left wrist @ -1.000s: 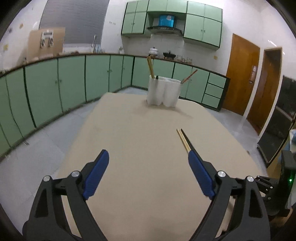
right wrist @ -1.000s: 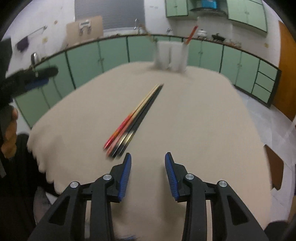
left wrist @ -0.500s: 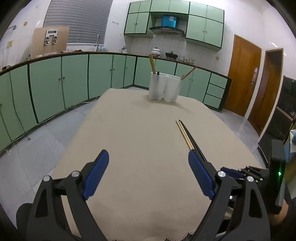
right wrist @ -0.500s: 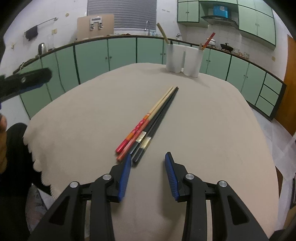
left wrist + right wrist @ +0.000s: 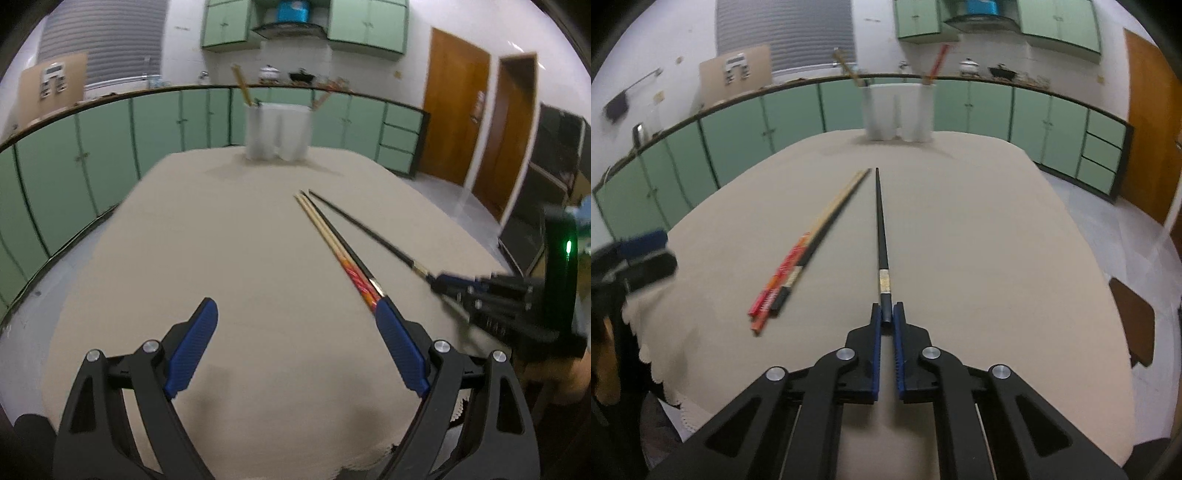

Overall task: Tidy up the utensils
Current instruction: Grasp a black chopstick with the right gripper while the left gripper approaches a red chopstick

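A black chopstick (image 5: 881, 236) with a pale gold band near its thick end is seen between blue pads (image 5: 875, 343) on a black-framed gripper (image 5: 885, 314). On the beige tablecloth (image 5: 979, 240) a bundle of chopsticks (image 5: 809, 247) is laid — red and orange patterned ends, pale wood tips, one black. A white holder (image 5: 897, 110) is backed by mint-green cabinets (image 5: 738, 129) edged in black — a brown door (image 5: 454, 118) is shown beyond.

A beige tablecloth (image 5: 979, 236) with a scalloped edge spreads below and ahead of the tool, covering the table. Beyond its far end runs a curved row of green base cabinets (image 5: 738, 133), with green wall cabinets (image 5: 365, 22) and a range hood (image 5: 288, 27) above. To the right stand two brown wooden doors (image 5: 454, 110)
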Demonstrator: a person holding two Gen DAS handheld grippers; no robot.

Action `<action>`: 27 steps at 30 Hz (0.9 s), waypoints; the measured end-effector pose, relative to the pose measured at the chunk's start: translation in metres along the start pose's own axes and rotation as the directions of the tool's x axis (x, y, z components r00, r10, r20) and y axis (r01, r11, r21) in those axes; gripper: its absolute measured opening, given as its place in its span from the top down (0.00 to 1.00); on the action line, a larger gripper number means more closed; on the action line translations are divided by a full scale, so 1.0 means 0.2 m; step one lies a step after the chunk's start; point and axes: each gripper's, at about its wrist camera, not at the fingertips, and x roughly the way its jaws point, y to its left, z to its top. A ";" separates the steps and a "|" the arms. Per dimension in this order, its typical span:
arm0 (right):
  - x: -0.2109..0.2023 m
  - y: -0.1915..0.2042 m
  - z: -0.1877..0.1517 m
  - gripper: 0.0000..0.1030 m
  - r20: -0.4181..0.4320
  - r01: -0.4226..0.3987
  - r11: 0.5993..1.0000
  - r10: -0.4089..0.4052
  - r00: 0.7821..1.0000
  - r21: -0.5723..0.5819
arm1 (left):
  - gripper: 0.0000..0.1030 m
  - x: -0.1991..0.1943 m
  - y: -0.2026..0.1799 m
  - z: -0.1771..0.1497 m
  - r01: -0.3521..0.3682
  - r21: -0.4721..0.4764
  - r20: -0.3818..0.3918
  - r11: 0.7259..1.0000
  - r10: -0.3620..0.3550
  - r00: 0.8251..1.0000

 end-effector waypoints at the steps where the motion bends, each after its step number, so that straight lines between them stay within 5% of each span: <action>1: 0.00 -0.02 0.00 0.94 0.001 0.003 1.000 -0.003 1.000 0.010 | 0.19 0.02 -0.02 -0.01 0.008 0.012 -0.007 1.000 -0.008 1.000; 16: -0.01 -0.04 -0.01 0.94 0.006 -0.013 0.999 0.013 1.000 0.033 | 0.23 0.22 -0.21 -0.07 -0.005 0.120 -0.078 0.993 0.015 0.997; 27: -0.01 -0.04 -0.01 0.94 0.007 -0.008 1.000 0.008 1.000 0.028 | 0.25 0.25 -0.11 -0.04 -0.089 0.021 -0.076 0.996 0.091 0.993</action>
